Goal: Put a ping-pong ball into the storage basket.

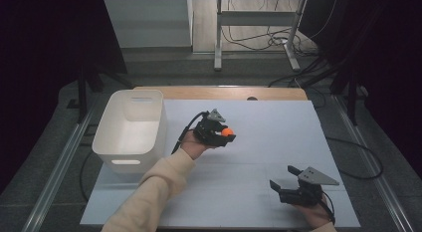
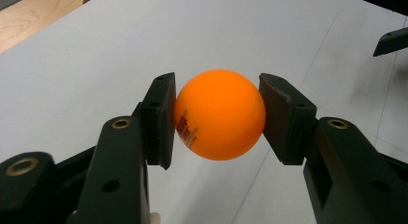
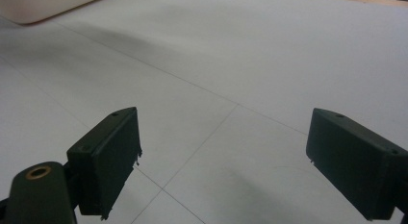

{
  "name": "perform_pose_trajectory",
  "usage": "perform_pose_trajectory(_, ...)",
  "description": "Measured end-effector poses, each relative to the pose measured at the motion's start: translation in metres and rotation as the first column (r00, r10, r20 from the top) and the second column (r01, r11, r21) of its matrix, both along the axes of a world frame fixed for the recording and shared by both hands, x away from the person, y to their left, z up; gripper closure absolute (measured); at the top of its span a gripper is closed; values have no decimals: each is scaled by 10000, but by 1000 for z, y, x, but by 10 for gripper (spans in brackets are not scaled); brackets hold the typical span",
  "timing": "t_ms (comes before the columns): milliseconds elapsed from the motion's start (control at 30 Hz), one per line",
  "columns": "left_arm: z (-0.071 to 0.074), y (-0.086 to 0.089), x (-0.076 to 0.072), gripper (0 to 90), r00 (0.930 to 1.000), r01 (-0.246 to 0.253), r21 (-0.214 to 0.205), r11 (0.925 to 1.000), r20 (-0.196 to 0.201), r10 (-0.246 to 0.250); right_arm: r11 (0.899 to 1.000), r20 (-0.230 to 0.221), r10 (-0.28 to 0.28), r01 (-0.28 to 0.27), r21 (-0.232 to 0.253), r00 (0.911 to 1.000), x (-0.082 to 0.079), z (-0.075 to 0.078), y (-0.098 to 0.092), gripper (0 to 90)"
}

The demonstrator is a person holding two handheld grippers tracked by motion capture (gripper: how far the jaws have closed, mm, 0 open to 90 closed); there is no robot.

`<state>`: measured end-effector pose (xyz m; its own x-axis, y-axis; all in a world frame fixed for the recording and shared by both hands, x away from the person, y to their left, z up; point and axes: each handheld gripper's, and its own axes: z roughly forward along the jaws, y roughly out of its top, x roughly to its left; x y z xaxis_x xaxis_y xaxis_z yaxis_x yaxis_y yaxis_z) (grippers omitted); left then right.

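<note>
From the high view, the left gripper [image 1: 222, 133] hangs above the white sheet [image 1: 268, 122], just right of the white bin [image 1: 130, 130], clamped on a small orange ball [image 1: 227, 132]; the right gripper [image 1: 284, 180] rests well right of the bin, nearer the person. In the left gripper view, both pads press the ball's [image 2: 219, 114] widest part — a sound hold, since it looks light, hollow, smooth and likely to slip or dent if squeezed hard. In the right gripper view, the right gripper's [image 3: 219, 171] jaws stand wide apart with nothing between them — the bin's corner [image 3: 48, 5] shows far off.
</note>
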<state>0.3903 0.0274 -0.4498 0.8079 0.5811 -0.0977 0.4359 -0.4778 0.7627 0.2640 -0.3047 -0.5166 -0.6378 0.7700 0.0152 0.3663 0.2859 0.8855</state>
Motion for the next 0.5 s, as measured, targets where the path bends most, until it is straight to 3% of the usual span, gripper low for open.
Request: perform_pose_trajectory(500, 2, 11, -16, 505, 9999, 59, -149, 9999, 152, -56, 10000, -12, -12, 12, -58, 10000, -1, 0, 0, 122)
